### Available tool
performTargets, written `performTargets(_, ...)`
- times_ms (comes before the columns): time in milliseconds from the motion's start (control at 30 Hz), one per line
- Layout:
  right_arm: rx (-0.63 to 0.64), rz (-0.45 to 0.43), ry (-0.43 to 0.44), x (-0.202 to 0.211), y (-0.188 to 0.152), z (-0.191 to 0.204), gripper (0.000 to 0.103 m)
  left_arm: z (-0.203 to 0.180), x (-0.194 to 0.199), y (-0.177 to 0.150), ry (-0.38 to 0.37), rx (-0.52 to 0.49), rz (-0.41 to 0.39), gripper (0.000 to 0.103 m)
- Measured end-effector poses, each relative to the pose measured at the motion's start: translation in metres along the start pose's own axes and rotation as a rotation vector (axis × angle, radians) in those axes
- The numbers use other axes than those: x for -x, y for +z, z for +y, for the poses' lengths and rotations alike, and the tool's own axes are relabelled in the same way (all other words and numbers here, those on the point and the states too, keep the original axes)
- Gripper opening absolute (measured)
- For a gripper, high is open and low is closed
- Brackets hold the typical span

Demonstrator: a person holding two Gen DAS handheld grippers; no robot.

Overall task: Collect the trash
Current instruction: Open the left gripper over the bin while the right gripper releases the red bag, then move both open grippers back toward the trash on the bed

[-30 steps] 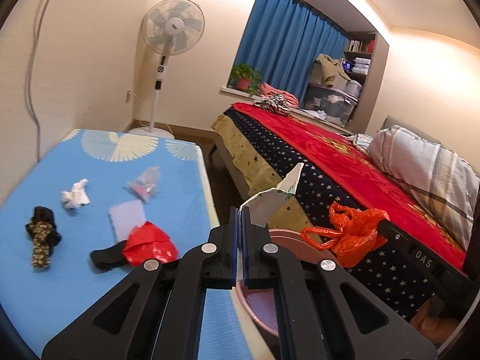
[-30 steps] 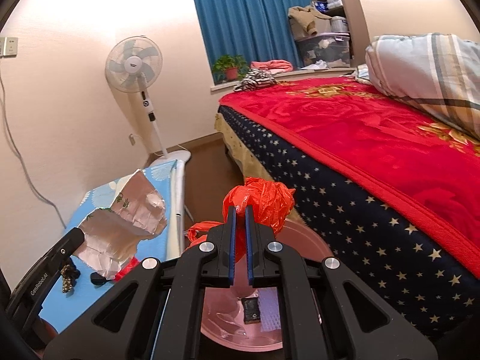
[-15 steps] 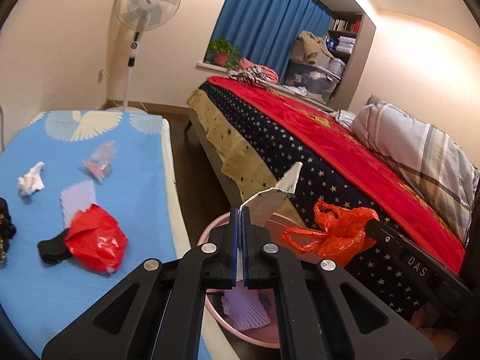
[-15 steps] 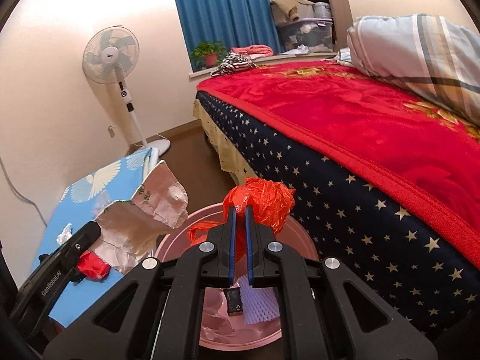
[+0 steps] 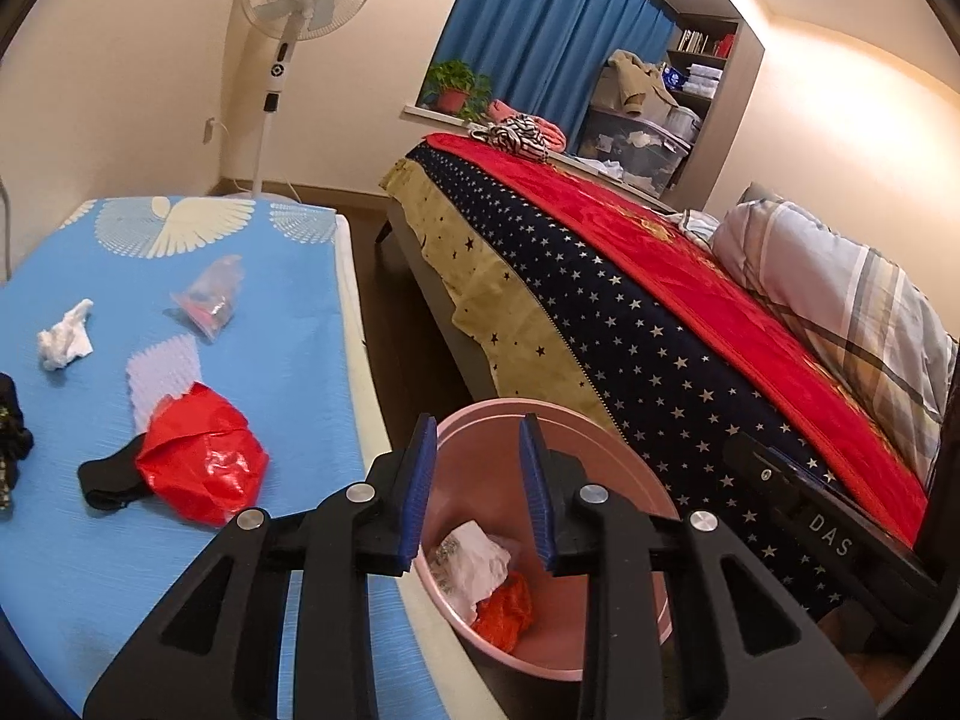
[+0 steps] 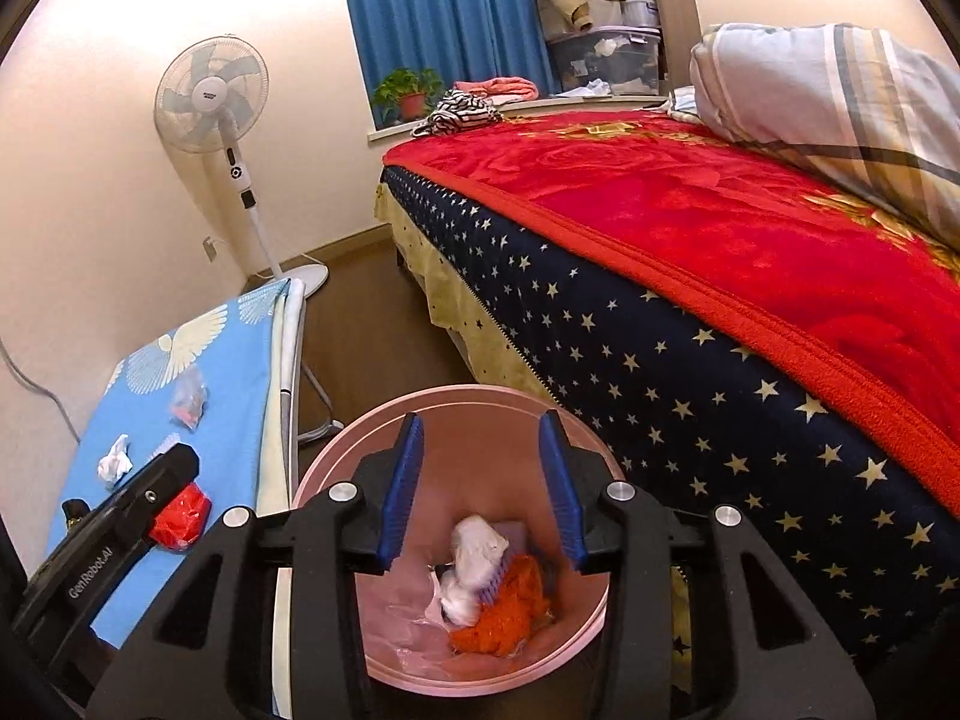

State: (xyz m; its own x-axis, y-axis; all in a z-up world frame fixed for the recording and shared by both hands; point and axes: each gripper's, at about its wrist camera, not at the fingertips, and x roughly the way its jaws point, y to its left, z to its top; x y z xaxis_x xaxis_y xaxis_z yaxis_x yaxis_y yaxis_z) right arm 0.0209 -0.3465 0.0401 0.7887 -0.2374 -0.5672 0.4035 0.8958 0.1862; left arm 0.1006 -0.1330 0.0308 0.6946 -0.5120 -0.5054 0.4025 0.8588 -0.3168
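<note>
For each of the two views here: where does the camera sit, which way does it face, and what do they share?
Left wrist: on the left hand-held gripper, facing down over the pink bin; its jaws, opening, hold nothing.
Right wrist: on the right hand-held gripper, above the same bin; jaws opening, nothing between them.
Shared: bin, blue table, fan, bed.

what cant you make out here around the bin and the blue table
- Bin bottom: both views, covered by trash and the tongs' arms.
- Black item on the table: left wrist view, cut off by the edge.
- Clear bag contents: too small to tell.
</note>
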Motion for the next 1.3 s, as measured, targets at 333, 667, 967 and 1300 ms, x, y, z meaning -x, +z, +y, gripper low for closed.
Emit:
performTargets(333,0.033,-0.024,0.023,0.010,-0.002,0.009,0.041,0.016,0.026,0.006,0.037,0.003,-0.036,0.028)
performTargets(667,0.059,-0.047,0.054,0.021,-0.004,0.021,0.041,0.027,0.048,0.008,0.075,-0.003,-0.071,0.028)
performTargets(967,0.071,-0.067,0.105,0.027,-0.005,0.038,0.041,0.047,0.065,0.001,0.146,-0.006,-0.091,0.028)
performTargets(1300,0.095,-0.047,0.193,0.017,-0.015,0.076,0.041,0.089,0.086,-0.005,0.295,0.048,-0.131,0.028)
